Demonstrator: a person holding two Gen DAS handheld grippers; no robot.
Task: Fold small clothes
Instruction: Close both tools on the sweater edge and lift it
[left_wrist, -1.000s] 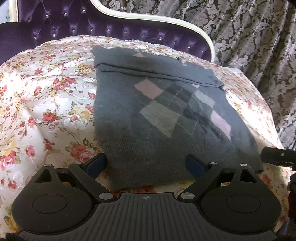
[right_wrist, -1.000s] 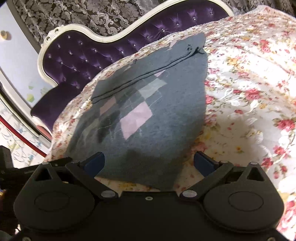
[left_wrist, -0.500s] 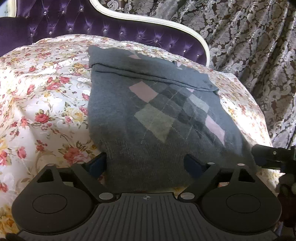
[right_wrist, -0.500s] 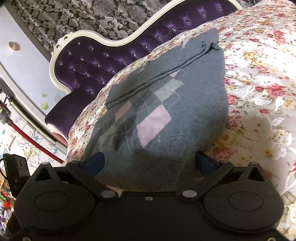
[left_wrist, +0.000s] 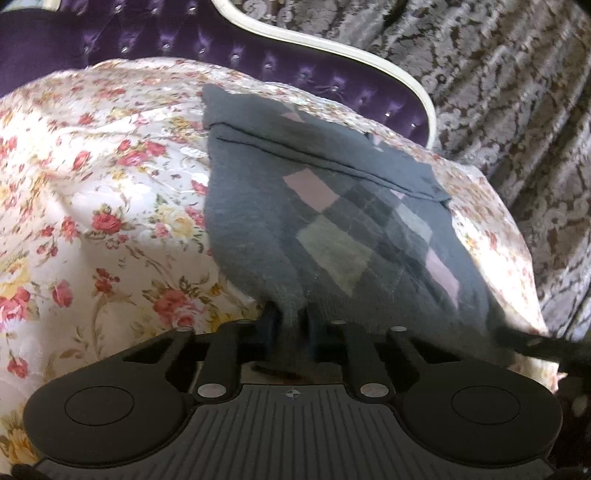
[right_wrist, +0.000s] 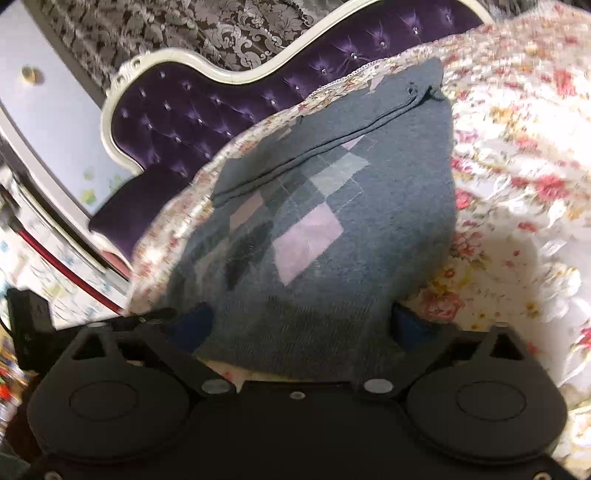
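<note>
Your left tool (left_wrist: 290, 325) sits low at the bottom centre of its frame, its fingers drawn together and clamped on a bunched fold of the sweater (left_wrist: 332, 229) hem. Your right tool (right_wrist: 301, 326) is held low at the near hem in the lower centre of its frame, fingers (right_wrist: 192, 326) spread wide on either side of the cloth, gripping nothing.

The pinched hem disappears between the left fingers, so its edge is hidden. At the lower right of the left view a dark blurred shape cuts off the sweater's corner. The right view is smeared along its left edge.

The sweater is a soft grey knit with pink, pale and dark argyle diamonds and a folded band across its far end. It lies flat on the bed (left_wrist: 92, 192), whose cover is glossy with red and yellow roses. A tufted purple headboard (right_wrist: 192, 107) with a curved white frame stands behind.
</note>
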